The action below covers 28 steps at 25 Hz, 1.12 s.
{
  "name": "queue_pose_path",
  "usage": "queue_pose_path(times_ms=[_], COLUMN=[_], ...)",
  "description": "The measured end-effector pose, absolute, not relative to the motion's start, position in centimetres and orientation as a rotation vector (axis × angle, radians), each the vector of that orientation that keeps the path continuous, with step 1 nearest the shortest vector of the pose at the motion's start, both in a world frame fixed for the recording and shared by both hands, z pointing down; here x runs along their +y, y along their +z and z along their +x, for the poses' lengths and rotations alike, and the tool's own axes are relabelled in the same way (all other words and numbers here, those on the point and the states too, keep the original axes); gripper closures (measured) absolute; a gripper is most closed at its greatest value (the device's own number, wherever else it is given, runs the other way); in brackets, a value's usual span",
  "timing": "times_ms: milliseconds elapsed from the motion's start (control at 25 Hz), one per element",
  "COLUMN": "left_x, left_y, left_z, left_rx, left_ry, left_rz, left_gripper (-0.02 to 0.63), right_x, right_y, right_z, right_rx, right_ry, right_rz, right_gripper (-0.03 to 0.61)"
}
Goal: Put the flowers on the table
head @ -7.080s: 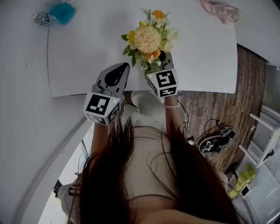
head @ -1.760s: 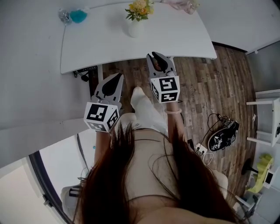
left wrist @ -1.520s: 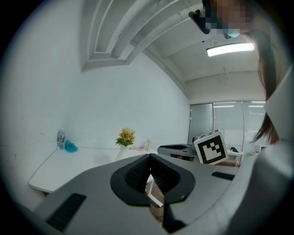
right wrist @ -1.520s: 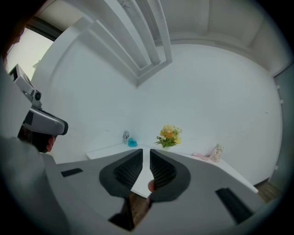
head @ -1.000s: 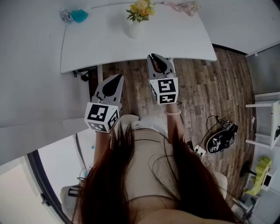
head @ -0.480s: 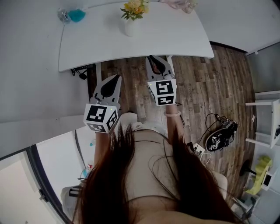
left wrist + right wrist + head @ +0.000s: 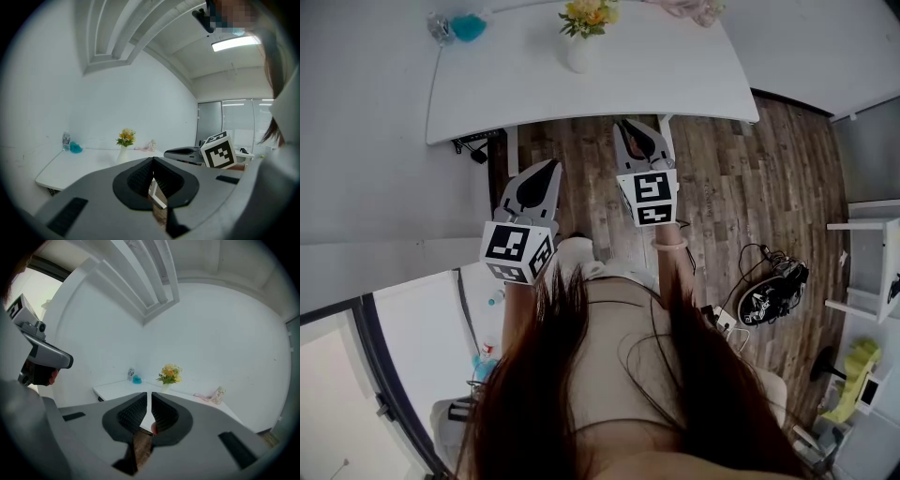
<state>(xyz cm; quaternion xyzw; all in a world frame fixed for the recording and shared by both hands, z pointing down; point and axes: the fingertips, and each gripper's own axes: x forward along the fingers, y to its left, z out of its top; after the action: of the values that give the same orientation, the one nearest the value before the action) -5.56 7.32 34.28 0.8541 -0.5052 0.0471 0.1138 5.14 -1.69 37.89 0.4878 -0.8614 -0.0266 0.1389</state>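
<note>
The flowers (image 7: 586,15), yellow and orange, stand upright in a white vase (image 7: 579,53) on the far side of the white table (image 7: 656,84). Both grippers hang over the wooden floor on the near side of the table, well apart from the vase. My left gripper (image 7: 547,169) is shut and empty. My right gripper (image 7: 632,127) is shut too, with nothing between its pads. In the left gripper view the flowers (image 7: 125,137) show far ahead beyond the closed jaws. The right gripper view has the flowers (image 7: 169,372) straight ahead on the table (image 7: 122,390).
A small bottle and a blue fluffy thing (image 7: 461,26) sit at the table's far left corner; a pink item (image 7: 689,9) lies at its far right. On the floor to the right are dark shoes (image 7: 766,300) and cables, with white shelving (image 7: 862,262) beyond. A white wall runs along the left.
Seven seconds ago my right gripper held the flowers above the table. Now the vase stands on the table and both grippers have drawn back over the floor, drifting a little further from it.
</note>
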Motion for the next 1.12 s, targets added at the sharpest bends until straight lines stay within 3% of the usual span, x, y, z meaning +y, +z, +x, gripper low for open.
queue_pose_path(times_ms=[1120], left_x=[7.8], left_y=[35.7], left_z=[-4.6], left_rx=[-1.435], left_ry=[0.173], left_rz=[2.486], left_gripper=[0.611], right_x=[-0.2], right_y=[39.6], right_z=[6.1], right_rx=[-2.446], right_ry=[-0.076], right_rz=[1.374], right_gripper=[0.534])
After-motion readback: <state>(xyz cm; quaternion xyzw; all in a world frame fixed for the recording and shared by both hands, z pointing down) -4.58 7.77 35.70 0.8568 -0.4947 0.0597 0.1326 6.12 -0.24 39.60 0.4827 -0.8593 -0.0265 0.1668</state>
